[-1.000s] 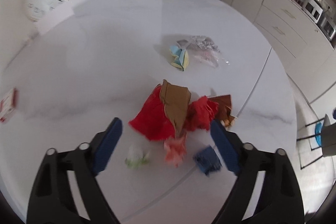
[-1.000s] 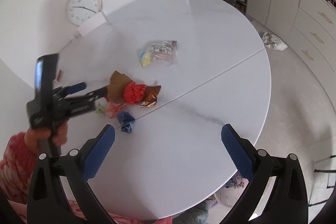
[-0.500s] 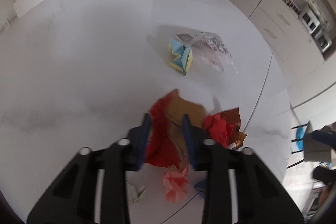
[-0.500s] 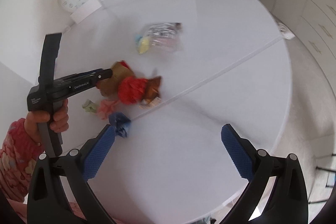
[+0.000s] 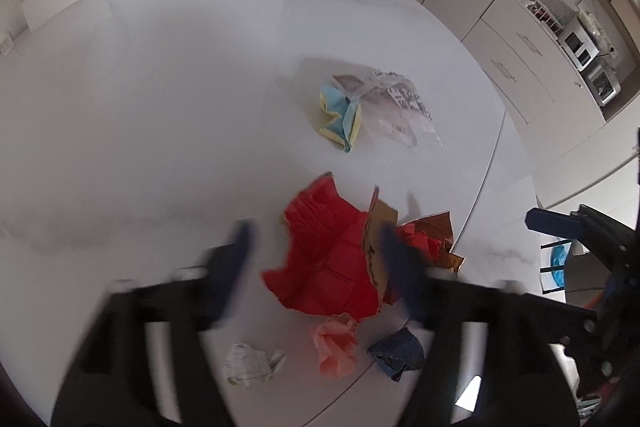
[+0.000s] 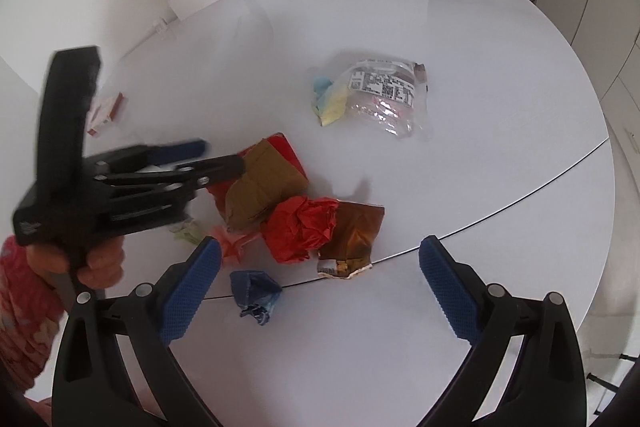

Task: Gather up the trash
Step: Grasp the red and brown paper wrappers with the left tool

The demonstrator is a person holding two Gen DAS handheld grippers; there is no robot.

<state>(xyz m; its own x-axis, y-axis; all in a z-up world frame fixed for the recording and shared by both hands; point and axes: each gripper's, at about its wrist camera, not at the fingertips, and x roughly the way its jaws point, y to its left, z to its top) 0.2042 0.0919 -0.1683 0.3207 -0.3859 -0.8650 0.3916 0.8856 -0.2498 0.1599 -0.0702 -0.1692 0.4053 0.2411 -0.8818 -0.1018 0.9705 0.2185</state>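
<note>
Left wrist view: left gripper (image 5: 316,247), jaws opening and blurred, straddles red paper (image 5: 326,251) and brown paper (image 5: 378,227) lying on the white table (image 5: 160,107); pads press nothing. Pink wad (image 5: 336,347) lies beneath the fingers.

Right wrist view: right gripper (image 6: 320,279), fingers wide apart, empty; blue wad (image 6: 256,293) beside its left finger, foil wrapper (image 6: 352,235) between the fingers.

Glossy white table (image 6: 460,155), crumpled red paper (image 5: 332,259), clear crinkled plastic bag (image 6: 384,95).
</note>
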